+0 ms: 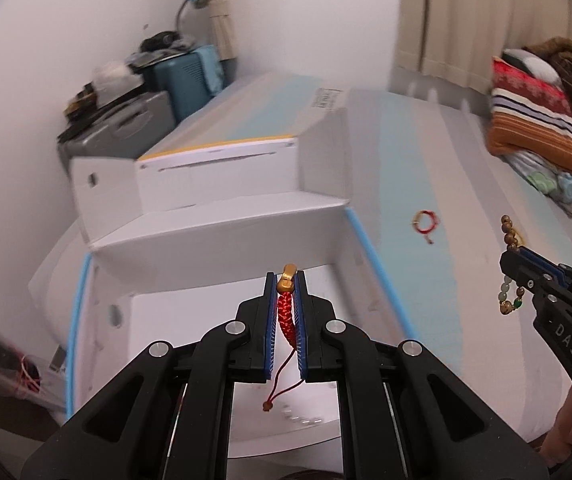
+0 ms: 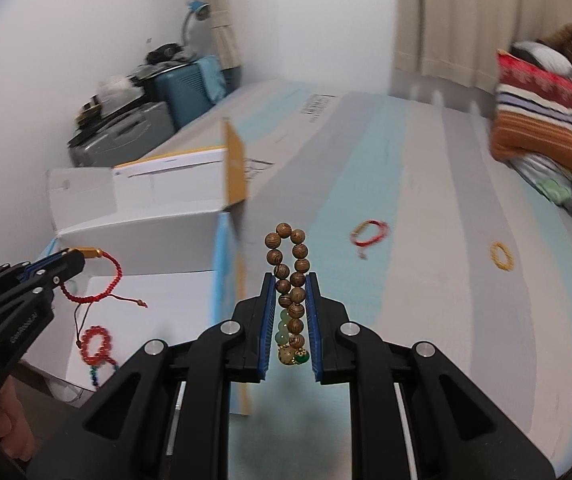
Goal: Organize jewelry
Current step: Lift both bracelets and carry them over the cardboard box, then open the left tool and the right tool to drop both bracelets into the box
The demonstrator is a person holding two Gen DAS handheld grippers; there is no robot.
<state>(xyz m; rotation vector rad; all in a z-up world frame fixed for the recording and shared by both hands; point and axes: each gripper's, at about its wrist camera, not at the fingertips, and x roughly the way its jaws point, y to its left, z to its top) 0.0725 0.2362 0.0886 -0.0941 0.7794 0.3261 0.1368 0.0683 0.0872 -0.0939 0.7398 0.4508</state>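
Left wrist view: my left hand-held gripper (image 1: 285, 280) pinches one red braided bracelet (image 1: 286, 312) above the white box (image 1: 222, 236). My right hand-held gripper (image 2: 291, 280) clamps one wooden bead bracelet (image 2: 288, 264). Two bracelets lie on the bed (image 2: 426, 280).

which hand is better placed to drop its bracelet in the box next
Left. The left gripper, shut on the red bracelet, already hangs over the open white box. The right gripper holds its wooden bead bracelet beside the box, over the bed.
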